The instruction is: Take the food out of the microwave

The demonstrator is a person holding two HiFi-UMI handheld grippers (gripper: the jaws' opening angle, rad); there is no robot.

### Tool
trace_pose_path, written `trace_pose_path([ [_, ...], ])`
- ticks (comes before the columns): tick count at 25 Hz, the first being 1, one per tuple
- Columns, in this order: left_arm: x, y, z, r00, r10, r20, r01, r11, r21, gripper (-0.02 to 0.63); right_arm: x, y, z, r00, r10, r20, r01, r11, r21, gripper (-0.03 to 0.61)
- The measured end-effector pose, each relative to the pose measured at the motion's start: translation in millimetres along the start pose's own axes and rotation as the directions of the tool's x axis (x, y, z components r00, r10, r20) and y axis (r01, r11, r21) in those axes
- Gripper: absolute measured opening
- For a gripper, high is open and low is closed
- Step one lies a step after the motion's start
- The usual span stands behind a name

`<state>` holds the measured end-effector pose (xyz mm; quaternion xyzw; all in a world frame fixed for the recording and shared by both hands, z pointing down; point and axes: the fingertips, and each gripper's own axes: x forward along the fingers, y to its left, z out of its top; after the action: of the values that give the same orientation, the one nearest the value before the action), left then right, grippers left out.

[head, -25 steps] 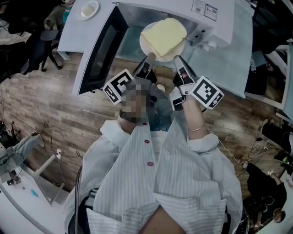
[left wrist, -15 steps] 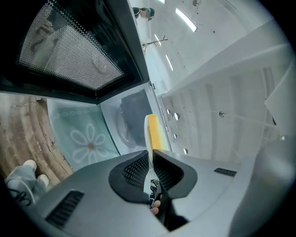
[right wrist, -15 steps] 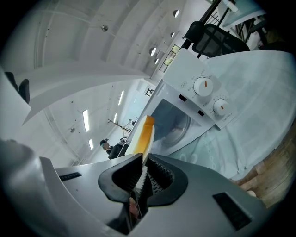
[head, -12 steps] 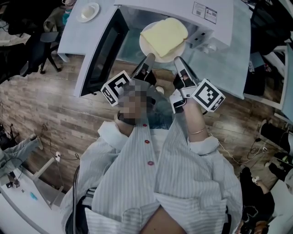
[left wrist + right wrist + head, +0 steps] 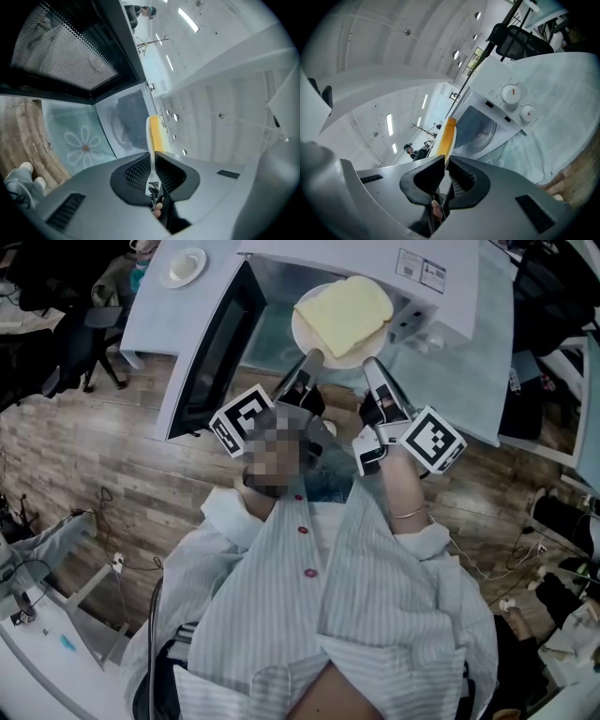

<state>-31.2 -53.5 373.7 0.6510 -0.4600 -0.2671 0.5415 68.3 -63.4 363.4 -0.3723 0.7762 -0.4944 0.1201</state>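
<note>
A white plate (image 5: 320, 346) with a flat yellow slice of food (image 5: 345, 308) hangs at the mouth of the open white microwave (image 5: 375, 257). My left gripper (image 5: 312, 358) is shut on the plate's near left rim. My right gripper (image 5: 371, 365) is shut on its near right rim. The left gripper view shows the plate (image 5: 149, 132) edge-on between the left gripper's (image 5: 153, 158) pads, with the food (image 5: 157, 136) beside it. In the right gripper view the right gripper (image 5: 445, 162) pinches the rim below the food (image 5: 446, 133).
The microwave door (image 5: 208, 348) swings open to the left. A small white dish (image 5: 183, 264) sits on the table's far left corner. The table (image 5: 473, 371) wears a pale flowered cloth (image 5: 77, 145). Control dials (image 5: 512, 94) are on the microwave's right. Wooden floor lies below.
The plate and both grippers have shifted slightly up and right in the head view. Both grips on the rim are unchanged.
</note>
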Motion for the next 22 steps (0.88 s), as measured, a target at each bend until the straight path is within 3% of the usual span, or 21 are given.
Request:
trace_pose_path([
  [5,-0.5,0.0,2.4,1.000,-0.003,0.012,0.003,1.000,0.002,0.034,-1.0,-5.2,-1.8,1.000,-0.026,-0.003,0.026,1.000,0.015,0.052],
  [9,-1.2,0.0,4.0,1.000,-0.006,0.018,0.006,1.000,-0.001,0.034,4.0,4.7,0.5,1.000,0.025,-0.005,-0.025,1.000,-0.015,0.052],
  [14,-1.3,1.2,4.0,1.000,-0.006,0.019,0.006,1.000,-0.005,0.035,1.7,-2.5,-1.8,1.000,-0.012,-0.006,0.012,1.000,0.013,0.052],
  [22,0.0,3.4,3.9,1.000,-0.002,0.018,0.002,1.000,-0.012,0.035,6.3,4.6,0.4,0.999,0.035,-0.011,-0.035,0.999,-0.020,0.052],
])
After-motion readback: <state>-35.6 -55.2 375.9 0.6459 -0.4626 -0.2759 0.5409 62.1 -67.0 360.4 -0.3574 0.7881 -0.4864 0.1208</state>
